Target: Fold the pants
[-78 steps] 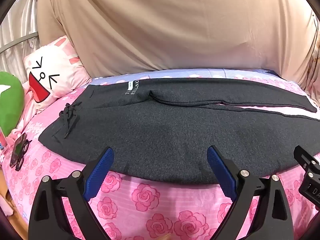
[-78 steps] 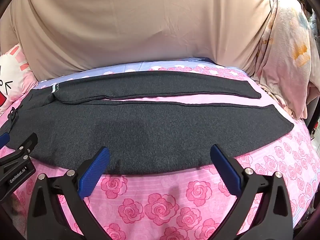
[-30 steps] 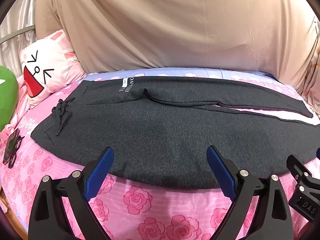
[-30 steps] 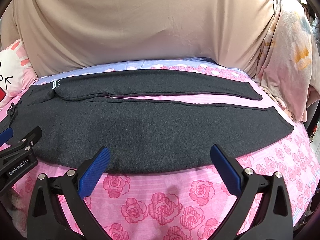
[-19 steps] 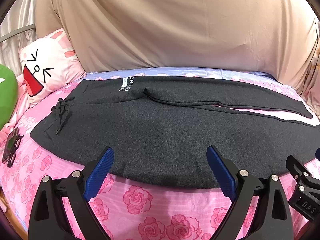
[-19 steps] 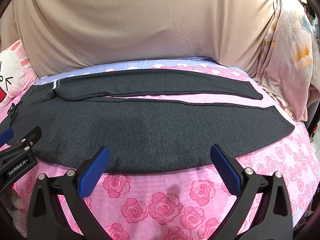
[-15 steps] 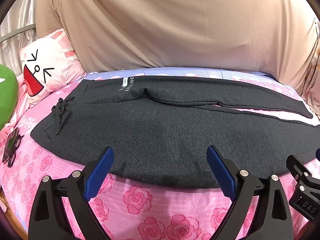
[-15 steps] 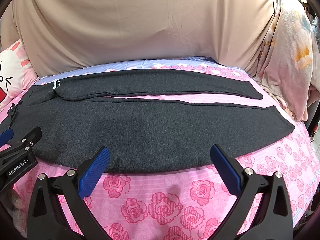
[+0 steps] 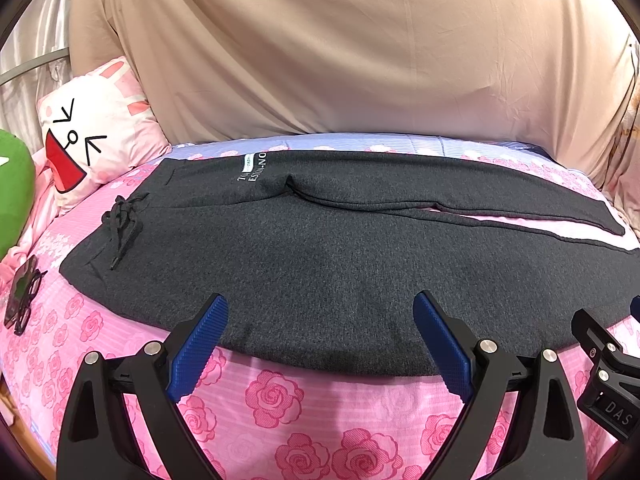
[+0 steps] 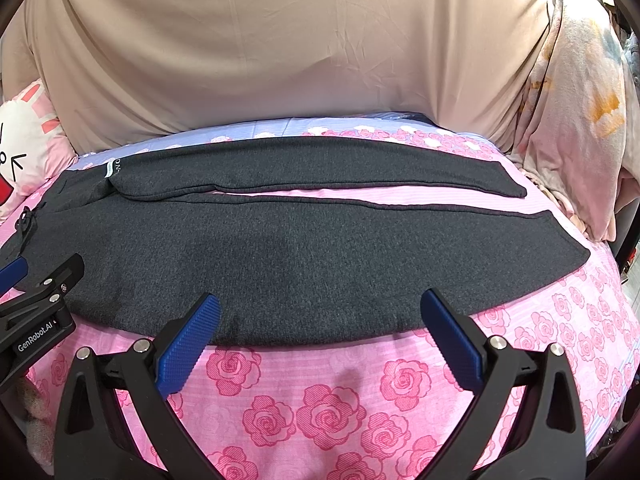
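Left gripper [image 9: 320, 322] gapes wide above pants [image 9: 320, 248]; right gripper [image 10: 320, 318] likewise, empty.

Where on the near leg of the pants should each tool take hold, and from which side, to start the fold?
Grip the near leg along its near outer edge, coming in low from the bed's front. That edge lies flat and free on the bedsheet, right ahead of the open left tool and right tool; the far leg lies parallel beyond.
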`<state>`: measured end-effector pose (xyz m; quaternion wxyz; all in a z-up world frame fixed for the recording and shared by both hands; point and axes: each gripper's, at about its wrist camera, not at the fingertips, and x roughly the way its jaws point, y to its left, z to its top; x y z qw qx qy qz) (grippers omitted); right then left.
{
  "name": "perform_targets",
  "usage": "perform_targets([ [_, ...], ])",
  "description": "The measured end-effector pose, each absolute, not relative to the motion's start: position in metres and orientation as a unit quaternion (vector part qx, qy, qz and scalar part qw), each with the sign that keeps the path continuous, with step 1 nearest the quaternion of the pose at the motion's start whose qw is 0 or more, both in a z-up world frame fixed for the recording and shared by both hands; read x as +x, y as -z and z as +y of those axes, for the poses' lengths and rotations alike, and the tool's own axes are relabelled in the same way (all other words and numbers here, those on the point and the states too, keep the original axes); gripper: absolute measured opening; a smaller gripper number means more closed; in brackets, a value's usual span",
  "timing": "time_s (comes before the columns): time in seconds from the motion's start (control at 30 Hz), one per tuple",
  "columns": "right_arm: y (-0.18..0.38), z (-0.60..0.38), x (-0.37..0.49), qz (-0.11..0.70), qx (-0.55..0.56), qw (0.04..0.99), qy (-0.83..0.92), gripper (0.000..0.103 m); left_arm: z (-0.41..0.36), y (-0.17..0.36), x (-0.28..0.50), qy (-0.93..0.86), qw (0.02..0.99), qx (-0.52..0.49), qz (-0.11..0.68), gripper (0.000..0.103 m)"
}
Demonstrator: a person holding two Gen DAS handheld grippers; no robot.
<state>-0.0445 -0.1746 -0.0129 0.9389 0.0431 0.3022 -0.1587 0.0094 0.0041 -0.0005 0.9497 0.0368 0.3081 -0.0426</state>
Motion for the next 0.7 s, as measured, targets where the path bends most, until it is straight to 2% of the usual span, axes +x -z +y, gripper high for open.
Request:
perform_targets([
  [0.53, 0.013, -0.175, -0.044, 0.304, 0.045, 0.938, 0.158, 0.098, 0.003, 0.002, 0.009, 0.042, 0.949, 0.037, 0.31, 0.092],
  [0.7, 0.015, -0.19, -0.038, 0.331, 0.08, 0.933, 0.118, 0.098, 0.009, 0.002, 0.013, 0.069, 0.944, 0.02, 0.322, 0.092],
])
